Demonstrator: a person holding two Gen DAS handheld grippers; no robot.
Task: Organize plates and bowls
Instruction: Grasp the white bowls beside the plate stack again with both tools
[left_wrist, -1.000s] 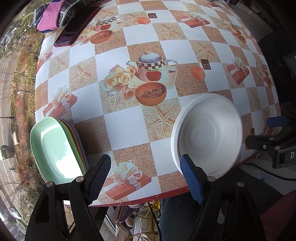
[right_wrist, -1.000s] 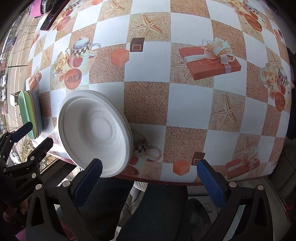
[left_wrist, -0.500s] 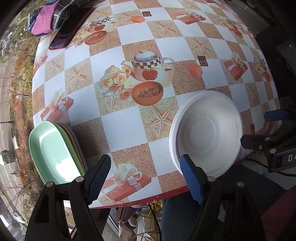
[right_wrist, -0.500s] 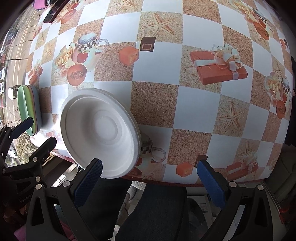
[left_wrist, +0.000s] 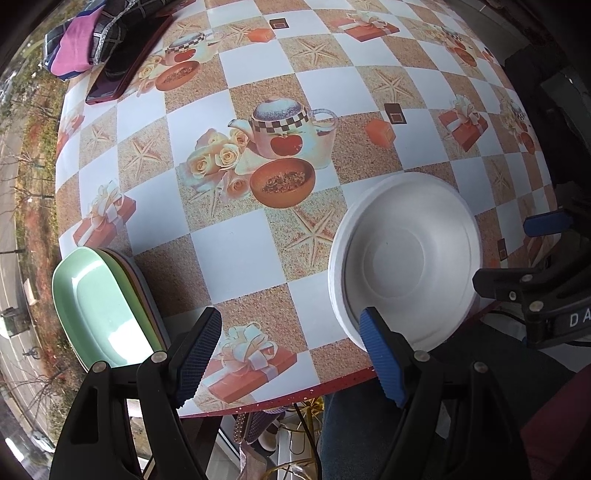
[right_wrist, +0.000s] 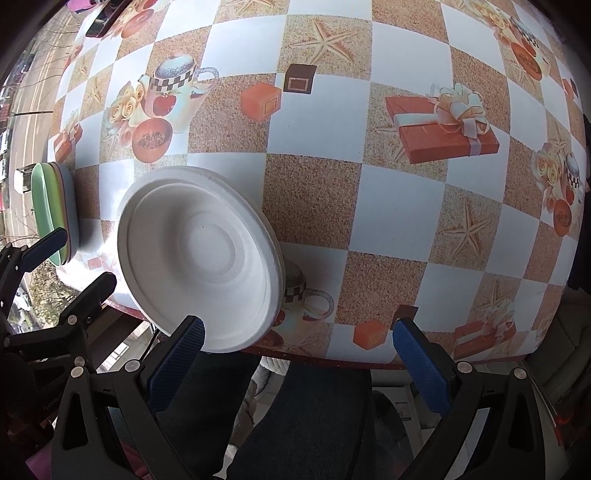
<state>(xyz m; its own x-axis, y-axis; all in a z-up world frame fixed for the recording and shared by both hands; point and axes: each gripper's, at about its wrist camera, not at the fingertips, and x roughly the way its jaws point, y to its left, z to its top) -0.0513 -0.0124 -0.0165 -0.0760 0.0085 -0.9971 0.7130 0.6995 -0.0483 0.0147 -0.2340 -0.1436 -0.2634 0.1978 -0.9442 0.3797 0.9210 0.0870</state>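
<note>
A stack of white round bowls (left_wrist: 406, 258) sits at the table's near edge; it also shows in the right wrist view (right_wrist: 199, 266). A stack of pastel plates with a mint green one on top (left_wrist: 99, 310) lies at the near left corner, also in the right wrist view (right_wrist: 53, 210). My left gripper (left_wrist: 291, 354) is open and empty, hovering over the near edge between the two stacks. My right gripper (right_wrist: 295, 354) is open and empty, just right of the white bowls. Each gripper is visible in the other's view.
The table (left_wrist: 258, 92) has a checkered cloth printed with teapots, gift boxes and starfish. A dark phone (left_wrist: 125, 70) and folded cloth (left_wrist: 81, 44) lie at the far left corner. A dark chair (right_wrist: 306, 417) is below the near edge.
Both grippers have moved slightly forward toward the table; the white bowls appear larger and nearer in the right wrist view. Nothing was grasped.
</note>
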